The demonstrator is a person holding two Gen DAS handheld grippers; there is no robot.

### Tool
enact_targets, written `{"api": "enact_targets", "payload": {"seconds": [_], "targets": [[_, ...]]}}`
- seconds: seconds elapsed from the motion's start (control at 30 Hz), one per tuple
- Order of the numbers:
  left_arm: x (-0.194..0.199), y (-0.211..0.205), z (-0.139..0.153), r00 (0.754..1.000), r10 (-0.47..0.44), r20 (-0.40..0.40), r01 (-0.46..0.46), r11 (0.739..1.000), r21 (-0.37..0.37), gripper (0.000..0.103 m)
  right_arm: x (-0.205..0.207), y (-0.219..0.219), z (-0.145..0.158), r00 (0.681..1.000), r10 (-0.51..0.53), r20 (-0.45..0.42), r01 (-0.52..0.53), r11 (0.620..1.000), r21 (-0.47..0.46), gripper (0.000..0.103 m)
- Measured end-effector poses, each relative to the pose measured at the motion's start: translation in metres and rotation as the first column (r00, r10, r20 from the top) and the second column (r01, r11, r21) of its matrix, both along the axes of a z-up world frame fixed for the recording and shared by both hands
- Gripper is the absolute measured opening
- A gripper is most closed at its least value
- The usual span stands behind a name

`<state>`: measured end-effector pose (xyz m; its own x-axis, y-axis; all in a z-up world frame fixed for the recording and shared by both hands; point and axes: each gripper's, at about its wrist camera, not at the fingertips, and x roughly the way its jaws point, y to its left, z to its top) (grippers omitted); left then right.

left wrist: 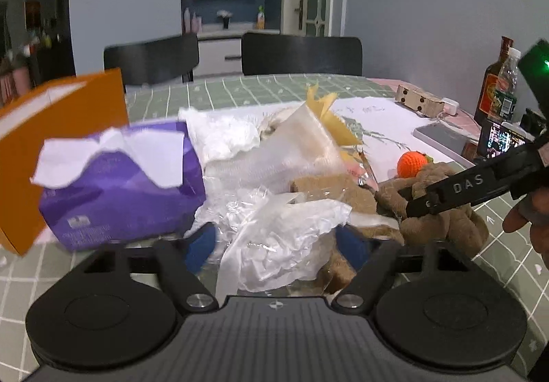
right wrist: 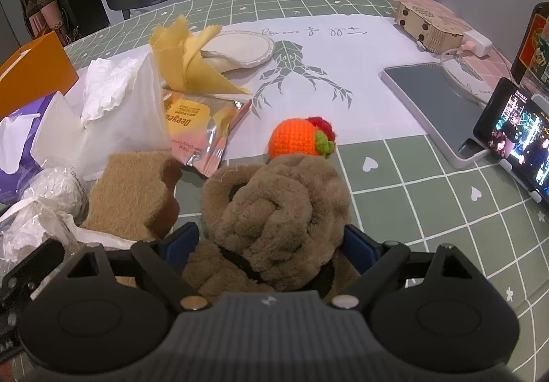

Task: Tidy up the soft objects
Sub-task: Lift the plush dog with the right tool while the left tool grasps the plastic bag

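Brown knotted plush [right wrist: 274,210] lies on the table beside an orange crocheted ball [right wrist: 295,138].

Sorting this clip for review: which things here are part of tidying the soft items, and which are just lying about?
Part of the job: brown knotted plush, crochet orange, yellow cloth, brown sponge, crumpled plastic bag, tissue pack.

Lying about: phone, tablet, wooden box, bottle, snack packet.

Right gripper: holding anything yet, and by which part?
The brown knotted plush sits between the pads of the right gripper, which flank its near end. Whether they press on it cannot be told.
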<state>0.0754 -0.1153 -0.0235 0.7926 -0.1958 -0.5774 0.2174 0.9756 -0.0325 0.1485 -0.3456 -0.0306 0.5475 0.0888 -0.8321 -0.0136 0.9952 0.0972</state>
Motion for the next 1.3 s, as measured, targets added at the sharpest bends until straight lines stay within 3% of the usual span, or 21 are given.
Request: {"api": "enact_targets", "payload": {"seconds": [0.07, 0.2, 0.37, 0.47, 0.53, 0.6, 1.0, 1.2, 1.3], "targets": [[0.001, 0.005, -0.001, 1.000, -0.004, -0.011, 0.004, 1.000, -0.025, 0.078, 0.000, 0.000, 0.000, 1.000, 0.000, -0.006, 0.000, 1.000, 0.003, 0.089], [-0.002, 0.013, 0.001, 1.000, -0.019, -0.012, 0.018, 0.997, -0.074, 0.059, 0.000, 0.000, -0.001, 1.000, 0.005, -0.020, -0.005, 1.000, 0.006, 0.089], [-0.013, 0.016, 0.007, 0.999, -0.040, 0.029, 0.042, 0.997, -0.070, 0.045, -0.001, -0.002, 0.000, 1.000, 0.006, -0.016, -0.006, 1.000, 0.020, 0.083], [-0.017, 0.019, 0.011, 0.998, -0.046, 0.049, 0.049, 0.996, -0.075, 0.044, -0.002, -0.005, 0.004, 1.000, 0.001, -0.011, 0.000, 0.999, 0.046, 0.073], [-0.020, 0.022, 0.014, 0.996, -0.049, 0.068, 0.055, 0.995, -0.082, 0.044, -0.003, -0.007, 0.007, 1.000, -0.003, -0.001, 0.003, 0.999, 0.052, 0.060], [-0.025, 0.023, 0.018, 0.995, -0.054, 0.085, 0.061, 0.995, -0.081, 0.044, -0.005, -0.009, 0.011, 1.000, -0.005, 0.014, 0.005, 0.999, 0.051, 0.056], [-0.041, 0.036, 0.045, 0.986, -0.078, 0.144, 0.095, 0.989, -0.112, 0.044, -0.015, -0.010, 0.033, 0.993, 0.003, 0.115, -0.005, 1.000, 0.018, 0.054], [-0.047, 0.047, 0.062, 0.980, -0.075, 0.187, 0.097, 0.989, -0.114, 0.044, -0.026, -0.022, 0.055, 0.972, -0.031, 0.231, 0.015, 0.997, 0.074, 0.054], [-0.050, 0.054, 0.073, 0.975, -0.073, 0.211, 0.099, 0.988, -0.115, 0.044, -0.026, -0.025, 0.058, 0.971, -0.041, 0.237, 0.020, 0.996, 0.090, 0.054]]}}
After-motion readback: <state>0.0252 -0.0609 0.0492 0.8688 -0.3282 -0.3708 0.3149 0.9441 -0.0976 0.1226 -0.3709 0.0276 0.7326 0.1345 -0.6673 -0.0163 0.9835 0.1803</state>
